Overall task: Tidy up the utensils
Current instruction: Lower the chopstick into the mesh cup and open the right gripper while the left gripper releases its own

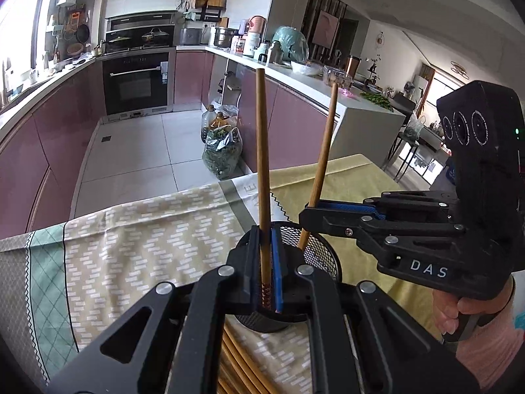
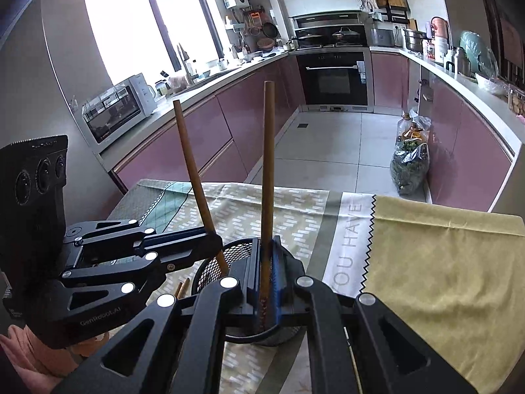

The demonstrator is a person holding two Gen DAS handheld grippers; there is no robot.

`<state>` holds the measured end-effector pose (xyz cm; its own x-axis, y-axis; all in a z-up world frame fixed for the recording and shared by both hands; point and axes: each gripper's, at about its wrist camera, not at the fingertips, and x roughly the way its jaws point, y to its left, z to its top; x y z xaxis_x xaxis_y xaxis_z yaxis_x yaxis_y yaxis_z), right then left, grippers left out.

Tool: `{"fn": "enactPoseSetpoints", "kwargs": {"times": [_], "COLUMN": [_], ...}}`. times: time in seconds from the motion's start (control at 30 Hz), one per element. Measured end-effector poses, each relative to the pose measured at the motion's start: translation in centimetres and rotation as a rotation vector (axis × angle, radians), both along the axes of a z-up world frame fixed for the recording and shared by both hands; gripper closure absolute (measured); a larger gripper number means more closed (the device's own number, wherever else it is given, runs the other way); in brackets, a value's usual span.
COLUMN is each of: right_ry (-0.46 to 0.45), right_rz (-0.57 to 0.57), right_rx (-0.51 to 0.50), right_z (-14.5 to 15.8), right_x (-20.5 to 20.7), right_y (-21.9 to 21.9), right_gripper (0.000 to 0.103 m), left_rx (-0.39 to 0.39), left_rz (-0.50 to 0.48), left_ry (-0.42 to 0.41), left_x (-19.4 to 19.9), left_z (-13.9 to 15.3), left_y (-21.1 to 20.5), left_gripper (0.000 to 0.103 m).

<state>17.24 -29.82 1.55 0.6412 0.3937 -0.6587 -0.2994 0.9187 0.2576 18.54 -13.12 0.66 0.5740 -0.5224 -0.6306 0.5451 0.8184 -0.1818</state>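
Note:
A black mesh cup (image 1: 320, 249) stands on the cloth-covered table, partly hidden under both grippers. My left gripper (image 1: 264, 239) is shut on a brown chopstick (image 1: 262, 164) that stands nearly upright over the cup. From the right, my right gripper (image 1: 308, 211) is shut on a second chopstick (image 1: 323, 151), tilted, with its lower end inside the cup. In the right wrist view the right gripper (image 2: 265, 246) clamps its chopstick (image 2: 267, 164) above the mesh cup (image 2: 210, 269), and the left gripper (image 2: 213, 239) holds the other chopstick (image 2: 193, 170). Several loose chopsticks (image 1: 236, 361) lie below.
A patterned tablecloth (image 1: 147, 229) and a yellow cloth (image 2: 443, 262) cover the table, whose far edge drops to the tiled kitchen floor. A bag of greens (image 1: 223, 154) stands on the floor by the pink cabinets. A hand (image 1: 449, 312) grips the right handle.

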Motion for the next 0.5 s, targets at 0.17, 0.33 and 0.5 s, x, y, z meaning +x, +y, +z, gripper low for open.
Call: {"fn": "enactPoseSetpoints", "kwargs": {"times": [0.17,0.33,0.5], "right_ry": [0.01,-0.008,-0.048], "right_rz": [-0.023,-0.043,-0.056], "right_rx": [0.023,0.033,0.026], "right_z": [-0.4,0.1,0.8], "right_x": [0.8,0.5,-0.5], "right_y": [-0.1,0.0,-0.1], "right_gripper": [0.095,0.087,0.075], "left_rx": [0.007,0.008,-0.01], "left_rz": [0.005,0.025,0.065], "left_ry": [0.007,-0.007,-0.041], "left_x": [0.7,0.7,-0.7], "left_z": [-0.3,-0.4,0.4], "left_y": [-0.2,0.1,1.8], "left_gripper": [0.095,0.087,0.075]}}
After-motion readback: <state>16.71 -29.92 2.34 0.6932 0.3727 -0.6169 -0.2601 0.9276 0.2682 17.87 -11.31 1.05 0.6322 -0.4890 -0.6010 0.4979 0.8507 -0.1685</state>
